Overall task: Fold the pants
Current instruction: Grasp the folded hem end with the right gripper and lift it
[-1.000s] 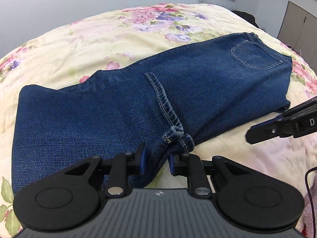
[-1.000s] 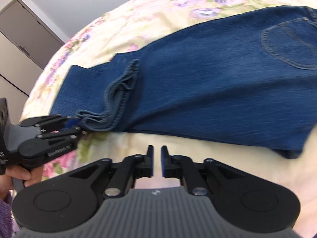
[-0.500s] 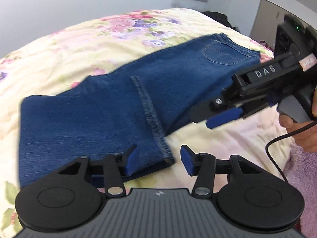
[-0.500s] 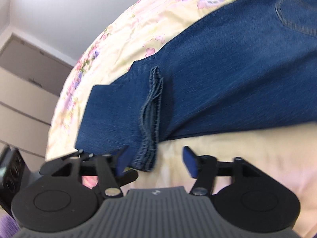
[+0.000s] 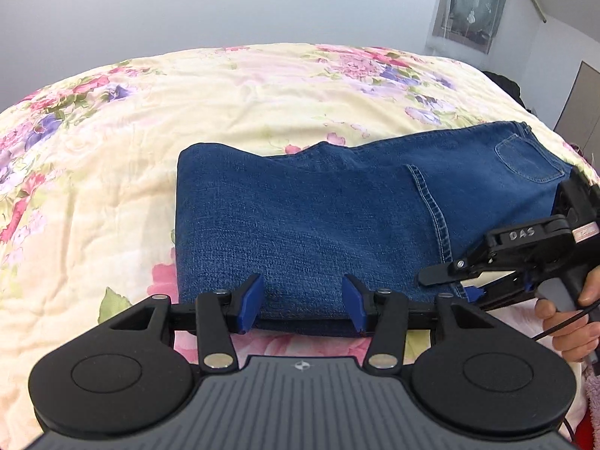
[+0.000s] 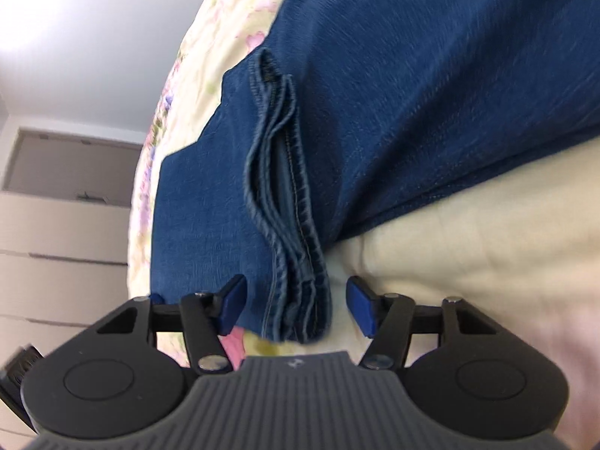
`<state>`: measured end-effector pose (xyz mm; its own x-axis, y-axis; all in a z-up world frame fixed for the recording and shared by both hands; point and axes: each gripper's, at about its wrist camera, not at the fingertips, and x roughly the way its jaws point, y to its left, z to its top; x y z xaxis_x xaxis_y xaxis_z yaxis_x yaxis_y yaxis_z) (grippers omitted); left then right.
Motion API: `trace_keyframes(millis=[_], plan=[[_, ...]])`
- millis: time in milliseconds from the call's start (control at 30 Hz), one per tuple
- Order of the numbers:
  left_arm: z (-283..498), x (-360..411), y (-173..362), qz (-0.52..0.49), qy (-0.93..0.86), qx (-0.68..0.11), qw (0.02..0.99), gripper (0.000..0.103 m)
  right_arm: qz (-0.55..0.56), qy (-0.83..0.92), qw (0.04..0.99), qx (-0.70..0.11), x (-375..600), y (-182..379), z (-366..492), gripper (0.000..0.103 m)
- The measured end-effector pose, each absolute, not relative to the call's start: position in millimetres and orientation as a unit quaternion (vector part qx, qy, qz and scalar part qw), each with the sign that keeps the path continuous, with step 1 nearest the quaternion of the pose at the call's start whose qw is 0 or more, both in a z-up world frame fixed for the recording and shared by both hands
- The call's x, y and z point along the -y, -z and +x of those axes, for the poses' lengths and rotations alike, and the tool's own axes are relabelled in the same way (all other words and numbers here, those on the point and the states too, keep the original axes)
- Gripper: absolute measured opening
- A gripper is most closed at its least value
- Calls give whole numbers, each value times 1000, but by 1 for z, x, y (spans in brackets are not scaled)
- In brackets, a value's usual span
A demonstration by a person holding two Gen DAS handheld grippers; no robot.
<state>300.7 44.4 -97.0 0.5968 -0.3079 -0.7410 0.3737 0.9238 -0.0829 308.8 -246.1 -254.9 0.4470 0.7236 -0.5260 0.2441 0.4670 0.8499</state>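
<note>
Folded jeans (image 5: 337,225) lie mid-frame on the flowered bed (image 5: 112,187). Left tongs (image 5: 302,302) stand open at the near edge; right tongs (image 6: 296,305) (closing) straddle the hems (image 6: 296,292), pads not touching.

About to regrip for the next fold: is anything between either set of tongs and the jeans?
Nothing visible. The left tongs, open, straddle the near edge of the jeans. The right tongs are closing with the stacked leg hems between them, pads not yet touching. Only the floral bedspread lies around.
</note>
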Motion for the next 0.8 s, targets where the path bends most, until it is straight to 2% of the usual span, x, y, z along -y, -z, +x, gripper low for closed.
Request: trace_keyframes(millis=[67,133,167,267,500,800], plan=[[303,-48,95,31,191,-402,895,58,497,-174,693,-493,244,262,309,34],[303,-50,94,22,189,-399,897,58,502,-178,691,-490,245,262,307,29],[302,-52,93,18,186,-396,899,58,500,-179,692,-489,246,260,306,21],[300,-59,84,9,159,-378,912,58,468,-181,717,-484,244,237,303,9],[296,-93,50,-46,61,-348,934,57,324,-208,808,-446,220,107,329,8],[295,-90,30,-71,33,-343,936,57,188,-219,899,-329,221,-92,369,8]])
